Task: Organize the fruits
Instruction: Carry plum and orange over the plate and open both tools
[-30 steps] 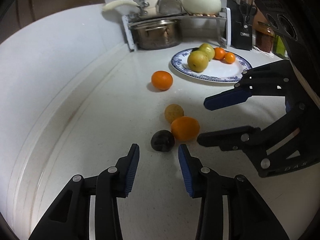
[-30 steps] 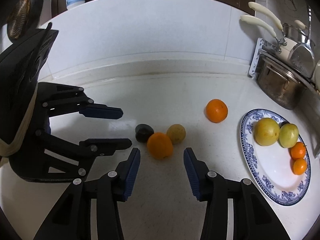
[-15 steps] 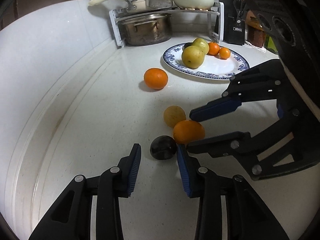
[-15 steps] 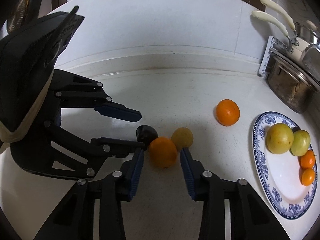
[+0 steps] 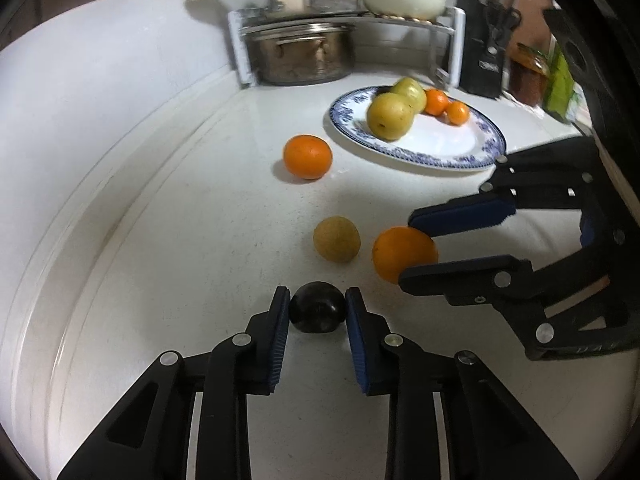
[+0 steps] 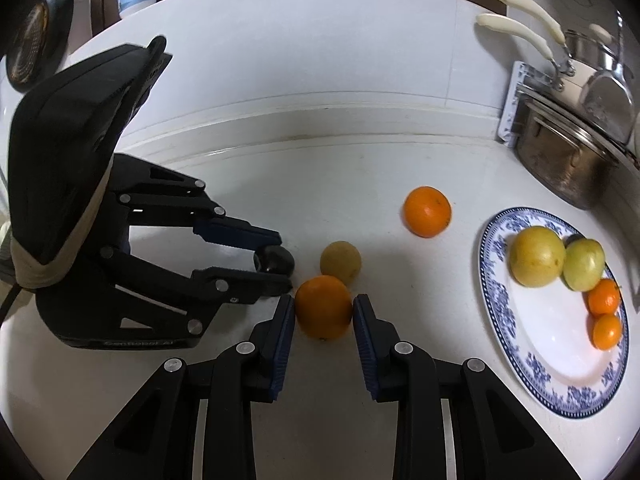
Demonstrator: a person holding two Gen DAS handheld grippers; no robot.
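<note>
My left gripper (image 5: 317,312) is shut on a dark round fruit (image 5: 317,313) resting on the white counter; it also shows in the right wrist view (image 6: 277,260). My right gripper (image 6: 323,312) is shut on an orange (image 6: 323,307), seen in the left wrist view (image 5: 402,254) too. A small yellow-brown fruit (image 5: 336,239) lies just beyond both. Another orange (image 5: 307,156) lies farther off, near a blue-patterned plate (image 5: 472,148) that holds two yellow-green fruits (image 5: 390,116) and two small oranges (image 5: 447,107).
A rack with a steel pot (image 5: 298,56), pans and a cream pot stands in the corner behind the plate. A black knife block (image 5: 486,66) and jars stand to its right. The counter meets the white wall along the left.
Both grippers have moved forward and closed: the left around the dark fruit, the right around the nearest orange. The other fruits have not moved.
</note>
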